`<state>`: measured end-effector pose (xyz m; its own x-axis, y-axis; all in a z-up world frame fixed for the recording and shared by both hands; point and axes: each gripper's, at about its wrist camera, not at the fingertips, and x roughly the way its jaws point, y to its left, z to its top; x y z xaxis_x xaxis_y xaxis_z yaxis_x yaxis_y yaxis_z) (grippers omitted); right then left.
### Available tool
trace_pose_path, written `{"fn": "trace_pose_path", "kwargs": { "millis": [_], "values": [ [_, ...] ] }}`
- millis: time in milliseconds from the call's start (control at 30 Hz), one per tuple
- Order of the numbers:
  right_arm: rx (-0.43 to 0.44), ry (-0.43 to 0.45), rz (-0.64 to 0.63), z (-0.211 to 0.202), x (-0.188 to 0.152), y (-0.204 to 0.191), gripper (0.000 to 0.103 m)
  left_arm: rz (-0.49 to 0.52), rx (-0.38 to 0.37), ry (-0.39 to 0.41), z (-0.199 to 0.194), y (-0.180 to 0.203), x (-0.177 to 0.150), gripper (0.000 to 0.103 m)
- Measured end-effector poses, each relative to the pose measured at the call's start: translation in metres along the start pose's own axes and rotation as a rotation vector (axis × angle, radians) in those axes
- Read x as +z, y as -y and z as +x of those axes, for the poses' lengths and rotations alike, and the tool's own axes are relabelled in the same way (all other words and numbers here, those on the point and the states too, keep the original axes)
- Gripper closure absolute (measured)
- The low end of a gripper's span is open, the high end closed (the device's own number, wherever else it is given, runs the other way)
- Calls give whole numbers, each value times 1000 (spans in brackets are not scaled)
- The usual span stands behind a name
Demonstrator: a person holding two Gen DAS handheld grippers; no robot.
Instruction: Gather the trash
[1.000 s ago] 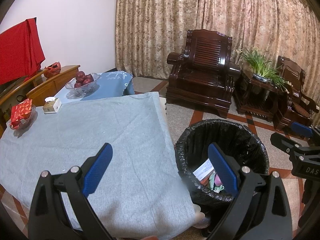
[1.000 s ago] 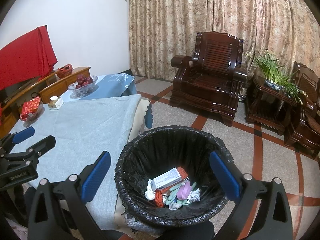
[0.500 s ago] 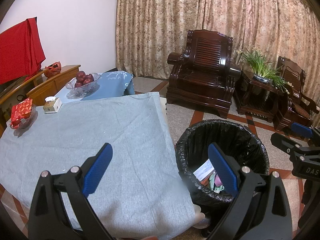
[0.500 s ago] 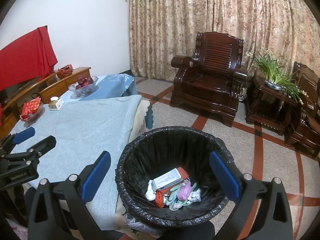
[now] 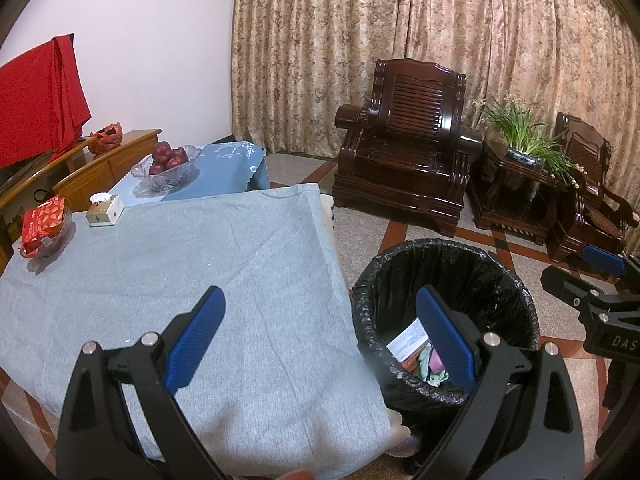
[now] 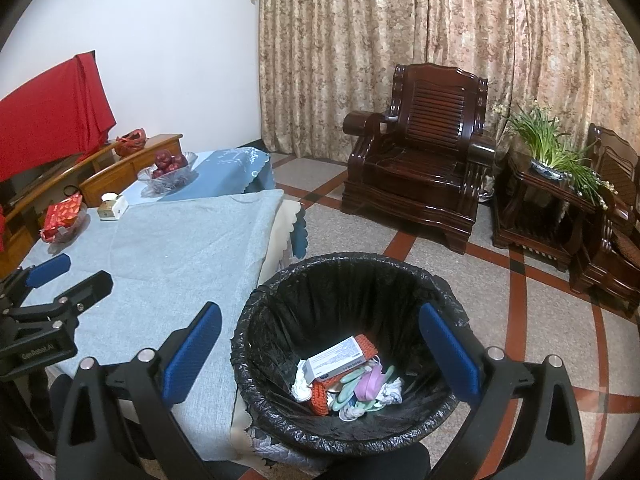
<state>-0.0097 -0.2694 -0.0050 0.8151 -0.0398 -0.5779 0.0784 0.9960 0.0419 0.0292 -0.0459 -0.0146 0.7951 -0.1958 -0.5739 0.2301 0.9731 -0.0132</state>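
Observation:
A bin lined with a black bag [image 6: 348, 258] stands on the floor at the table's right corner. It holds a white carton [image 6: 336, 362], an orange knitted piece [image 6: 320, 396] and several crumpled scraps. My right gripper [image 6: 320, 354] hovers open above the bin with nothing between its blue pads. My left gripper [image 5: 320, 336] is open and empty too, straddling the table corner and the bin [image 5: 440, 248], where the carton [image 5: 408, 338] shows. Each gripper shows at the edge of the other's view: right gripper [image 5: 584, 276], left gripper [image 6: 68, 278].
The grey-blue tablecloth [image 5: 180, 260] carries a glass bowl of red apples [image 5: 168, 164], a tissue box [image 5: 105, 210] and a red packet in a dish [image 5: 44, 228] at its far end. A dark wooden armchair [image 5: 408, 160] and a plant stand [image 5: 524, 136] lie beyond the bin.

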Motion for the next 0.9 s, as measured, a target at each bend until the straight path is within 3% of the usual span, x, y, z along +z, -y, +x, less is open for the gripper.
{"fn": "trace_pose_path", "kwargs": {
  "millis": [900],
  "values": [
    [0, -1, 0, 0, -1, 0, 6, -3, 0, -2, 0, 1, -1, 9]
  ]
}}
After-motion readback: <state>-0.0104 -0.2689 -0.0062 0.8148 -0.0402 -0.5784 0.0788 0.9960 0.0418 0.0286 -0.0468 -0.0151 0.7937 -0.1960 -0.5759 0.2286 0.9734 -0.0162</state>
